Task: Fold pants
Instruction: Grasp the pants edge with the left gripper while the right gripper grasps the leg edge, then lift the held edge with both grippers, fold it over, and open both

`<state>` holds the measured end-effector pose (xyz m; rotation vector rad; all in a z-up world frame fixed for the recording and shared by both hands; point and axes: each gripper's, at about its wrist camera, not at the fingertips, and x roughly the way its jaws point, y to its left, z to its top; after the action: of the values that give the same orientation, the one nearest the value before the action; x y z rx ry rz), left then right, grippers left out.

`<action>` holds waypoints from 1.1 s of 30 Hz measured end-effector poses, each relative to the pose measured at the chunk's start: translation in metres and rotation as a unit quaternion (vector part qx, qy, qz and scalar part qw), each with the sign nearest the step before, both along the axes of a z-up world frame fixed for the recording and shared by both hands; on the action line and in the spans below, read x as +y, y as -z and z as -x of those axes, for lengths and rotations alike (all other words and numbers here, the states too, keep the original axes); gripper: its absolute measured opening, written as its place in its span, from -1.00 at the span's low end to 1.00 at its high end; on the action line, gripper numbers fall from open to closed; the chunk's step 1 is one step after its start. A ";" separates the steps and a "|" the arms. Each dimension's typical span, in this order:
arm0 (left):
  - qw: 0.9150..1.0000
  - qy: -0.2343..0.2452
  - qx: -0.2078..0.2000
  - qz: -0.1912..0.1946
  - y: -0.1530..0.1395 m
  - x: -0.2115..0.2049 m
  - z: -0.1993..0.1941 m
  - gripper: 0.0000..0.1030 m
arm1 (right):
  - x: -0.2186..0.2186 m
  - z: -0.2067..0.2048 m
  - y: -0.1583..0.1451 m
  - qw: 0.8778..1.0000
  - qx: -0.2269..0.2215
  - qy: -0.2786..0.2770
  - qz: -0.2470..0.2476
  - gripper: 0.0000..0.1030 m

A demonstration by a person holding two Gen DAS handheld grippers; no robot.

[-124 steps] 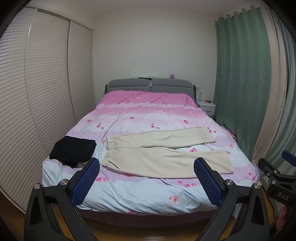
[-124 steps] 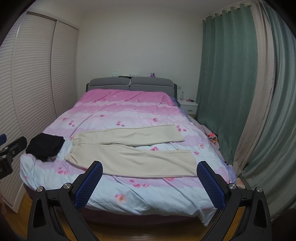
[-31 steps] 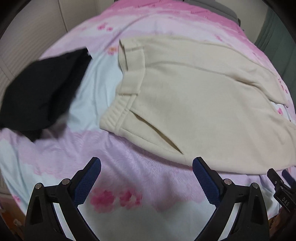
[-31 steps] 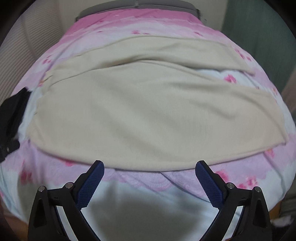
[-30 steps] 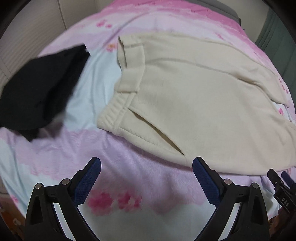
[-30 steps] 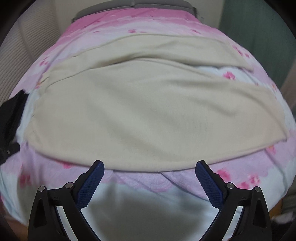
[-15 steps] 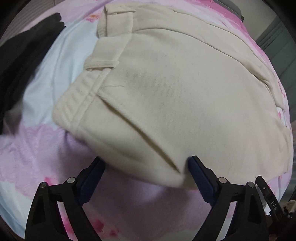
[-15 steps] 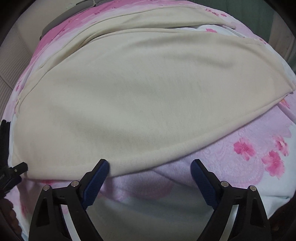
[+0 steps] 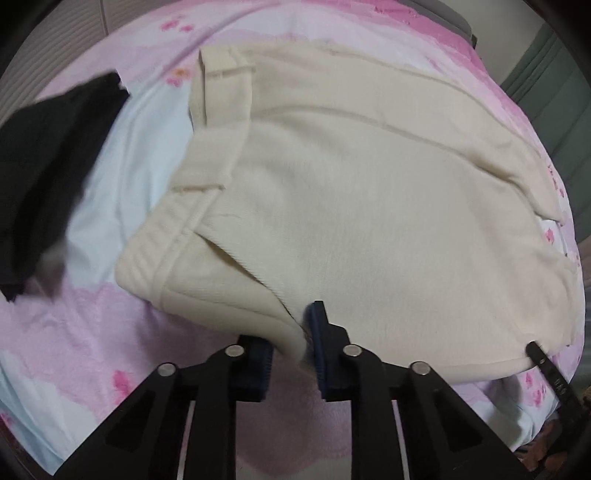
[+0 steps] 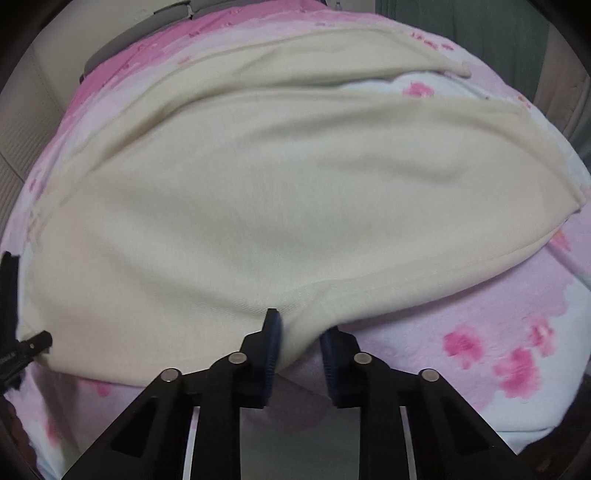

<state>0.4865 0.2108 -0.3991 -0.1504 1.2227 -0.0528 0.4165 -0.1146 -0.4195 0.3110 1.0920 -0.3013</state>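
Cream pants [image 9: 369,184] lie flat across the pink flowered bedcover [image 9: 92,332], waistband [image 9: 207,177] to the left, legs running right. My left gripper [image 9: 291,332] is closing on the pants' near edge just below the waistband and pocket slit, with a bunch of fabric pinched between its blue pads. In the right wrist view the pants [image 10: 258,203] fill the frame. My right gripper [image 10: 300,326] is closing on the near leg's front edge, and the cloth is gathered between its pads.
A black garment [image 9: 44,155] lies left of the waistband. Green curtains [image 10: 461,29] hang beyond the bed's right side, a grey headboard [image 10: 140,33] at the far end, slatted wardrobe doors [image 10: 22,122] on the left. The bed's front edge lies just beneath both grippers.
Both grippers came down to the pants' near edge and went from wide open to pinched on the fabric, which now bunches up between the pads.
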 end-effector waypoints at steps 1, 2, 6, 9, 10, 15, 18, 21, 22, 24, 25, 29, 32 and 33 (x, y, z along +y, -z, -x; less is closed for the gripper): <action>1.000 0.003 -0.008 -0.005 -0.006 0.002 0.000 -0.66 | -0.002 0.001 -0.009 1.000 -0.006 0.001 -0.001 -0.66; 1.000 0.004 -0.017 -0.006 -0.017 0.006 0.000 -0.67 | -0.004 0.000 -0.017 1.000 -0.012 0.000 -0.001 -0.69; 0.998 0.005 -0.057 -0.009 -0.056 0.009 0.002 -0.70 | -0.005 -0.005 -0.065 0.999 -0.049 -0.011 0.005 -0.72; 0.997 0.014 -0.078 -0.016 -0.081 0.006 -0.016 -0.71 | -0.010 -0.012 -0.101 0.996 -0.081 -0.020 0.012 -0.73; 0.996 0.015 -0.087 -0.016 -0.090 0.004 -0.024 -0.72 | -0.013 -0.018 -0.113 0.996 -0.091 -0.021 0.014 -0.73; 0.993 0.007 -0.113 -0.019 -0.127 -0.001 -0.049 -0.73 | -0.016 -0.063 -0.153 0.991 -0.129 -0.030 0.017 -0.76; 0.991 0.001 -0.133 -0.023 -0.149 -0.004 -0.073 -0.73 | -0.020 -0.092 -0.175 0.988 -0.151 -0.035 0.016 -0.78; 0.989 -0.010 -0.144 -0.021 -0.166 -0.002 -0.097 -0.73 | -0.016 -0.114 -0.200 0.984 -0.175 -0.041 0.013 -0.78; 0.989 -0.013 -0.147 -0.022 -0.172 -0.001 -0.107 -0.73 | -0.014 -0.124 -0.207 0.982 -0.182 -0.046 0.014 -0.78; 0.988 -0.014 -0.153 -0.030 -0.180 -0.001 -0.127 -0.73 | -0.011 -0.144 -0.216 0.980 -0.190 -0.057 0.020 -0.78; 0.987 -0.011 -0.156 -0.034 -0.182 -0.001 -0.141 -0.73 | -0.008 -0.157 -0.219 0.979 -0.190 -0.066 0.026 -0.78; 0.989 -0.001 -0.139 -0.051 -0.176 -0.003 -0.190 -0.73 | -0.003 -0.220 -0.217 0.980 -0.168 -0.098 0.040 -0.78; 0.991 0.010 -0.115 -0.068 -0.156 -0.006 -0.228 -0.73 | -0.003 -0.266 -0.205 0.981 -0.148 -0.115 0.043 -0.78; 0.991 0.017 -0.105 -0.079 -0.146 -0.008 -0.243 -0.73 | -0.004 -0.277 -0.200 0.982 -0.143 -0.119 0.044 -0.78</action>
<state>0.7298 0.2029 -0.2528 0.0144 1.0149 -0.0007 0.6937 -0.1184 -0.2195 0.1369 0.8196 -0.0866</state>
